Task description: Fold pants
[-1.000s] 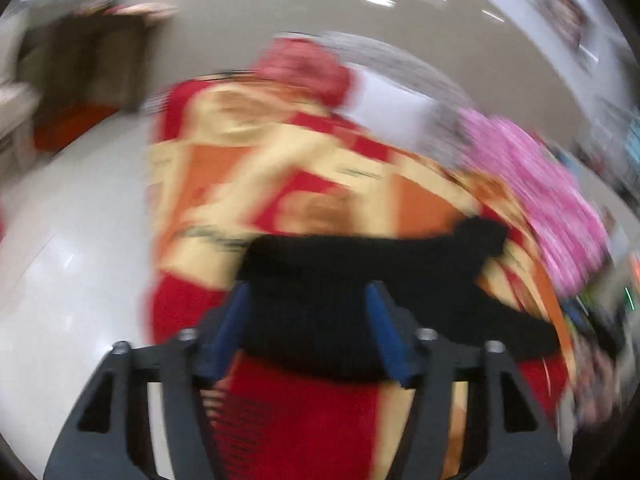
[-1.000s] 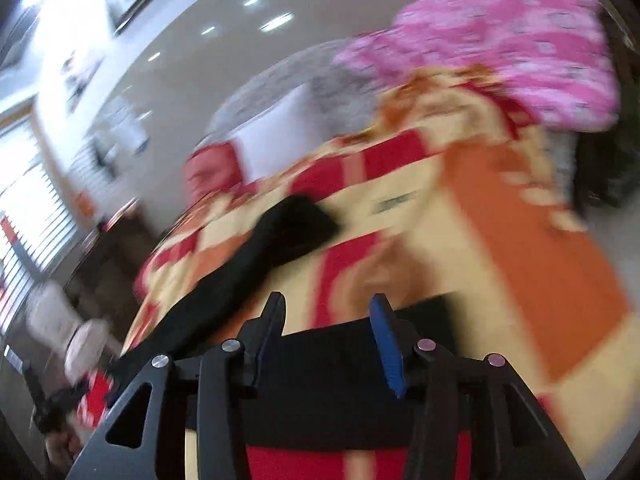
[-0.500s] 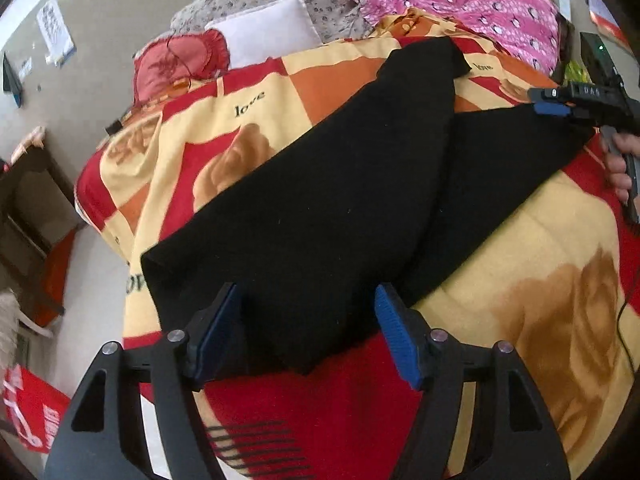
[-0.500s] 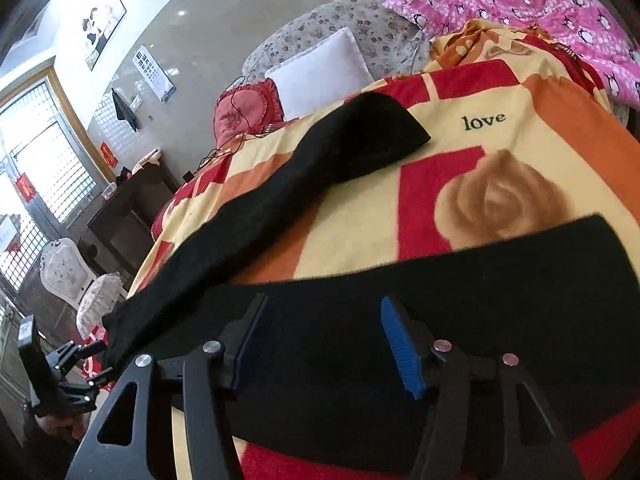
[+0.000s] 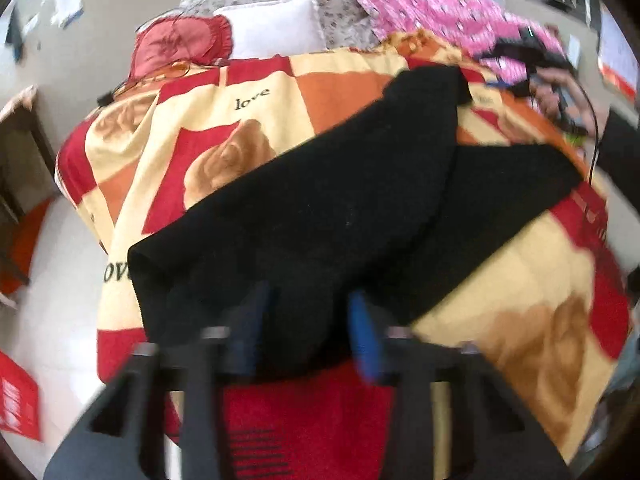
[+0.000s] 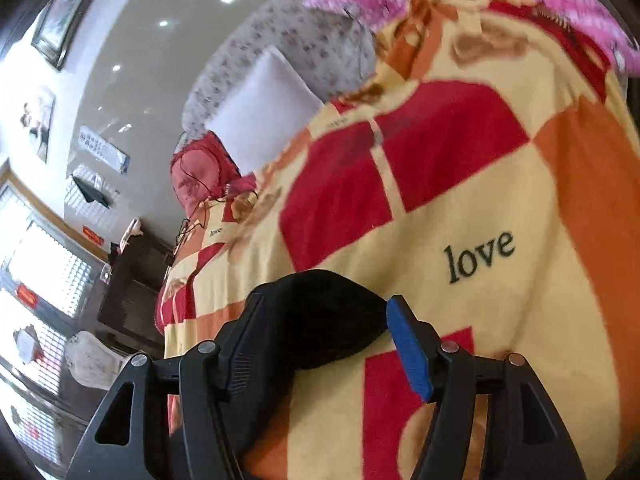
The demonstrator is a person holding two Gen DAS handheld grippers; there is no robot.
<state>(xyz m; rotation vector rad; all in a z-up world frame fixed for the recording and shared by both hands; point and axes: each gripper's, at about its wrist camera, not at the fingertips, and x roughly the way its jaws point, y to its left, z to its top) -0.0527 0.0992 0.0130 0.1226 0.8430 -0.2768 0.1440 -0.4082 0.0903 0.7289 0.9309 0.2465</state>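
Black pants [image 5: 340, 200] lie spread on a red, orange and cream blanket [image 5: 240, 140] covering a bed. My left gripper [image 5: 308, 312] sits at their near edge. Its jaws are closing, and a bunch of black cloth fills the gap between the blue pads. In the right wrist view the rounded end of a pant leg [image 6: 320, 300] lies between the fingers of my right gripper [image 6: 324, 320]. Those jaws are opening and stand wide around the cloth without pressing it. The left wrist view shows that right gripper [image 5: 532, 64] far off, held in a hand [image 5: 560, 88].
A white pillow [image 5: 276, 24], a red cushion [image 5: 180, 44] and a pink quilt [image 5: 440, 12] lie at the head of the bed. A dark wooden cabinet [image 6: 132, 292] stands beside the bed. Pale floor [image 5: 52, 320] runs along the bed's left edge.
The left jaws have narrowed onto the pants' near edge. The right gripper has travelled from the wide part of the pants to the far leg end and opened wider.
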